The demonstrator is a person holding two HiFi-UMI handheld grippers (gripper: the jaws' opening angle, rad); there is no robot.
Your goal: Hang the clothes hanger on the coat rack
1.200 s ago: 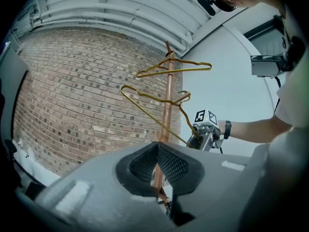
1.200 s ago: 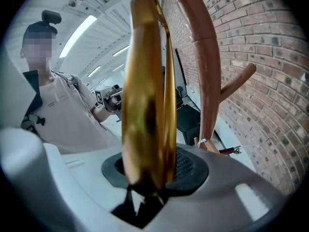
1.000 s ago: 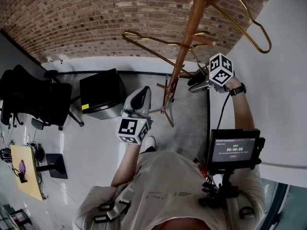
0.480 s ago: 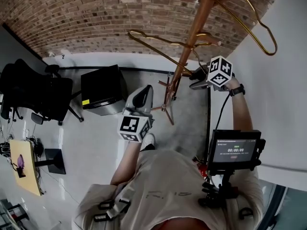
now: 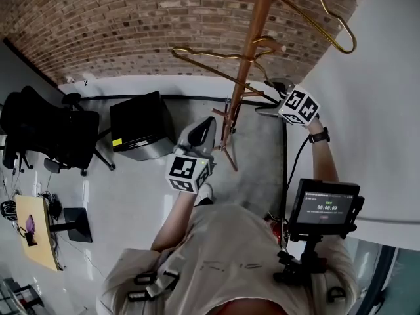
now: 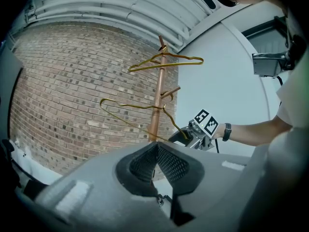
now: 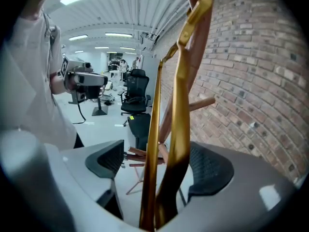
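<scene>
Brick wall [image 5: 131, 25] fills the background, with a pale glossy floor [image 5: 131, 202] below it and a plain white wall [image 5: 387, 110] on the right. A wooden coat rack [image 5: 246, 58] stands before the bricks, its feet spread on the floor. One gold wire hanger [image 5: 328, 25] sits high on the rack. A second gold hanger [image 5: 210, 56], the one being handled, lies across the pole lower down, level with a short peg. Whether its hook actually rests on that peg cannot be made out.

The right gripper [image 7: 159, 161] points at the rack from the white-wall side. Its jaws have just been opening and now stand wide apart. Two strands of the lower hanger [image 7: 181, 105] run up between them, and neither pad presses on the wire. These strands block most of what lies straight ahead in the right gripper view, including much of the pole.

The left gripper [image 6: 157, 146] is held level, apart from the rack. Its jaws are closed together with nothing between them.

A black cabinet [image 5: 139, 125] stands near the wall to the left of the rack. A black office chair [image 5: 46, 133] is further left. A dark cable [image 5: 164, 98] runs along the foot of the wall. A small monitor [image 5: 325, 209] is mounted at the person's chest and hides part of the right forearm. The rack's top is cut off in the head view
</scene>
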